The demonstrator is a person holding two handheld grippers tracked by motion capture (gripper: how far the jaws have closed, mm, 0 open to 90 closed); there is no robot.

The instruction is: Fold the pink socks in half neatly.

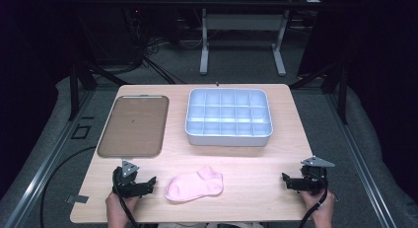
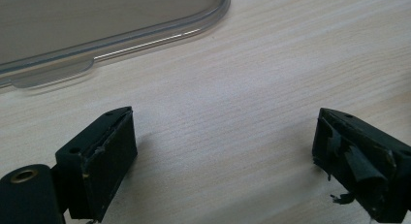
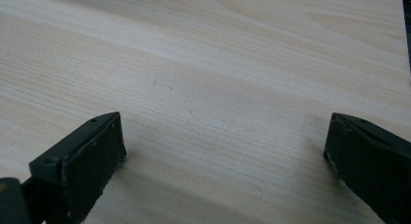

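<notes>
I hold my left gripper (image 1: 148,181) low at the near left of the table (image 1: 256,159), its jaws spread wide with nothing but bare wood between them, and my right gripper (image 1: 287,180) sits at the near right edge, just as wide and just as empty. The pink sock (image 1: 194,184) lies flat on the table between them, close to the left gripper and well apart from the right one, touched by neither. Behind it stands the divided bin (image 1: 228,137), with the flat lid (image 1: 133,125) beside it on the left (the lid's clear rim shows in my left gripper view, at the top). I judge this to be the very start: the reach for the sock is not yet made. The next move, I think, calls for bringing the left jaws over the sock's near edge, low enough to pinch the soft cloth rather than skim it.
</notes>
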